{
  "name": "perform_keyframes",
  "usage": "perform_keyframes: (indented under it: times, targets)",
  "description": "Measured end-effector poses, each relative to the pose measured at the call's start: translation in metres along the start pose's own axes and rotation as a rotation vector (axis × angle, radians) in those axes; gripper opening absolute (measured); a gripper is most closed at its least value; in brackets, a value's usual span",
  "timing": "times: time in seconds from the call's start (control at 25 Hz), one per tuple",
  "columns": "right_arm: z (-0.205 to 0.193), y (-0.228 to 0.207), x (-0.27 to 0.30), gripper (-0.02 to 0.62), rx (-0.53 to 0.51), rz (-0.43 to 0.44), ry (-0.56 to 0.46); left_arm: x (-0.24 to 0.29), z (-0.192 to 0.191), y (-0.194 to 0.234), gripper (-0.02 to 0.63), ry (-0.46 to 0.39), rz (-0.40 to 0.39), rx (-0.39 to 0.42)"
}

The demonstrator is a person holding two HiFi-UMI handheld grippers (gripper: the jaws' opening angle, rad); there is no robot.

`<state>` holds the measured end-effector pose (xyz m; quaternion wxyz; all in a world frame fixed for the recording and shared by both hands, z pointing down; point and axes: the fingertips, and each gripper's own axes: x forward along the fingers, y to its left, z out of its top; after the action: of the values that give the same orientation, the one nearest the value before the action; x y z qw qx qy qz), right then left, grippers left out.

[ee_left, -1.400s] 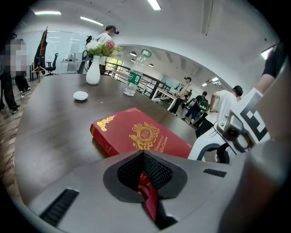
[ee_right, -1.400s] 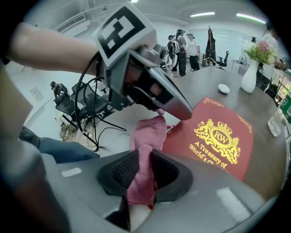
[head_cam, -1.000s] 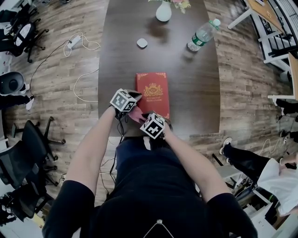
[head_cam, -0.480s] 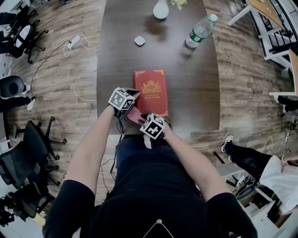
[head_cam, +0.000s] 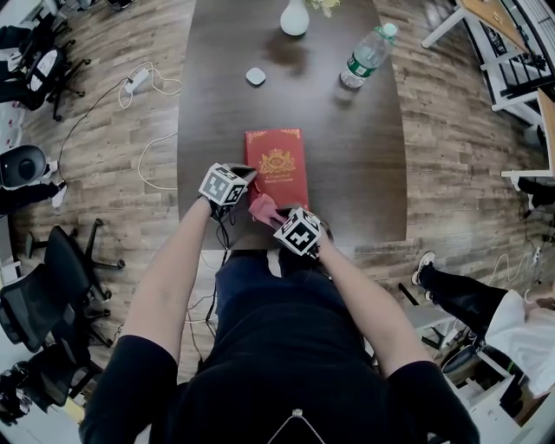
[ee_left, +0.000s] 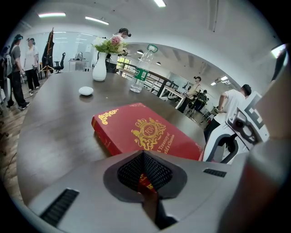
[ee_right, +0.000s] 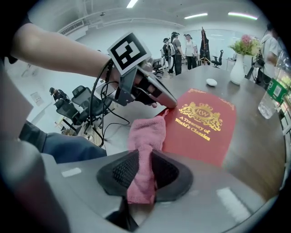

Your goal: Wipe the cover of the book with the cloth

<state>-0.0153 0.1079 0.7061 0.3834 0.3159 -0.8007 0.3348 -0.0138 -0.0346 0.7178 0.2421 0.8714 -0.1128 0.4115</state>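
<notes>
Nearest the person, the right tool [ee_right: 144, 176] is pinching the pink cloth [ee_right: 146, 136] between its pads. The cloth's free end runs forward toward 12 o'clock and reaches the near corner of the red book [ee_right: 204, 125]. Over the last second this tool has drawn away toward 3 o'clock from the left tool [ee_left: 145, 175]. More of the cloth now shows between the two in the head view. That suggests the cloth has been pulled out to a usable length and the wiping stroke is about to start. Nearly the whole cover lies bare ahead of it, so the task seems to be at its beginning.

The left tool has hardly moved. It is pressed together on a red sliver with gold print, which looks like the book's near left corner, and it probably steadies the book. The book itself lies flat on the dark table [head_cam: 364, 173], cover up, at 12 o'clock from both tools and near the table's close edge.

By count there are two tools, one cloth and one book. Farther off stand one small white disc [head_cam: 255, 76] at 11 o'clock, one plastic bottle [head_cam: 364, 56] at 1 o'clock and one white vase [head_cam: 294, 17] at 12 o'clock by the far end.
</notes>
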Motion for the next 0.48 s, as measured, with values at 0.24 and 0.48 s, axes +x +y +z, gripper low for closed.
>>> perform_keyframes:
  times: [0.24, 0.48]
  targets:
    - [-0.019, -0.022, -0.019, 0.097, 0.037, -0.038, -0.007, -0.001, -0.001, 0.000, -0.005, -0.006, 0.027, -0.011]
    - [-0.032, -0.042, -0.034, 0.097, 0.062, -0.062, -0.020, -0.001, 0.000, 0.002, -0.005, -0.025, 0.061, -0.033]
